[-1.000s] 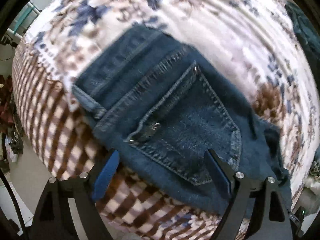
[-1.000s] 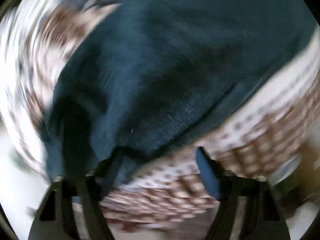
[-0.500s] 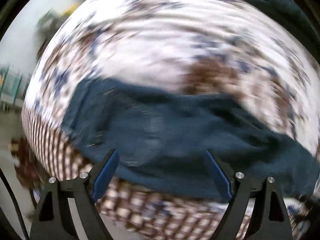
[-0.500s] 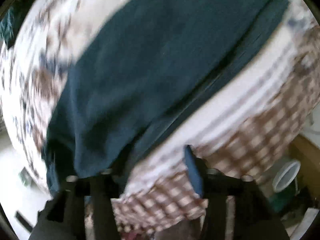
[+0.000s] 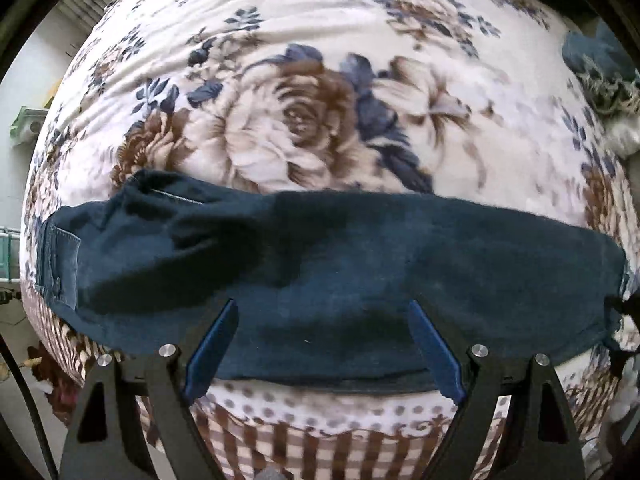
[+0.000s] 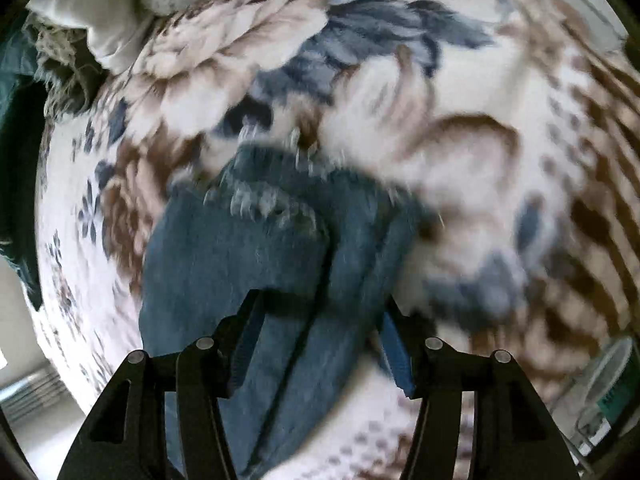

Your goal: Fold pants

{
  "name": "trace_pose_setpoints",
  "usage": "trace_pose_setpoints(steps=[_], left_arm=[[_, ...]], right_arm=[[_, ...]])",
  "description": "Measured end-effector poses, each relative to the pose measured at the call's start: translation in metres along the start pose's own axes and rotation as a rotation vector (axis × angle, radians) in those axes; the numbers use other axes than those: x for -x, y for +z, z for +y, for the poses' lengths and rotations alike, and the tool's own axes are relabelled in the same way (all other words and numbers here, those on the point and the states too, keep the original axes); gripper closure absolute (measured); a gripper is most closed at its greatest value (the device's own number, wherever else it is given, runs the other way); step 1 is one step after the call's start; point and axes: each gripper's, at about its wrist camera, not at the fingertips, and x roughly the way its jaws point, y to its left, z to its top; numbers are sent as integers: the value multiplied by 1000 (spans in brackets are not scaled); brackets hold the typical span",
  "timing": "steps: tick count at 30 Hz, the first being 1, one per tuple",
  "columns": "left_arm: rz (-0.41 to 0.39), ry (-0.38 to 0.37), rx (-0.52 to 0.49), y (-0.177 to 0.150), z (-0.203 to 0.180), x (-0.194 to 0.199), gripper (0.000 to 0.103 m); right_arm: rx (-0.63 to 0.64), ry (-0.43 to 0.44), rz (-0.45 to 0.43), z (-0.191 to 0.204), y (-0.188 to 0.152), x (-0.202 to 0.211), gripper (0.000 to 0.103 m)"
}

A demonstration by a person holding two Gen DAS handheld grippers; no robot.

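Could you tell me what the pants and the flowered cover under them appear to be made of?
Pants: dark blue denim, matte, judging by the stitched waistband seams and the frayed whitish hem threads. Flowered cover: seemingly plush fleece blanket, with a soft, fuzzy, printed surface.

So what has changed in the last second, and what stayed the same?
Both views slid along the jeans: the left gripper from the back pocket to mid-leg, the right gripper to the frayed hems. The right jaws have just been opening, denim between them. The jeans stayed flat on the blanket; left jaws stayed open.

A bed under a floral blanket (image 5: 320, 128) with checked border, pale floor (image 6: 36, 396) beside it
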Motion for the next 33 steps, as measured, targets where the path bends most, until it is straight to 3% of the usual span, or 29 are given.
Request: trace_pose_setpoints(steps=[3,4,7,13,16,19,21,24,28,31,33], left_arm=[[2,42,-15,-5,-9,-4,17],[6,53,-18,-7,-11,-5,17],[19,77,-20,-10,-13,-6,17],[19,81,-1,-7,-17,-4,17],[24,72,-11,-4,-27,-7,17],[14,72,-29,-1,-34,-5,17],[7,69,-37,1,-38,-3,17],[10,57,-39,2,-42,-4,17],[38,43,-42,2,-46,-10,17],[35,41,-47,2,-48,-8,17],[34,44,-56,2,-50,-9,17]], right_arm=[[76,-30,-53,11,2,-3,50],[155,-89,-77,22,-4,0,58],[266,-201,-91,43,-26,15,61],[104,40,-110,20,-13,51,54],[107,20,-166,19,-6,57,54],[146,48,-278,23,-9,84,54],[167,111,-328,22,-10,109,54],[198,111,-219,27,-1,96,50],[31,101,-13,-7,12,39,50],[13,145,-2,-9,18,18,50],[65,121,3,1,19,10,50]])
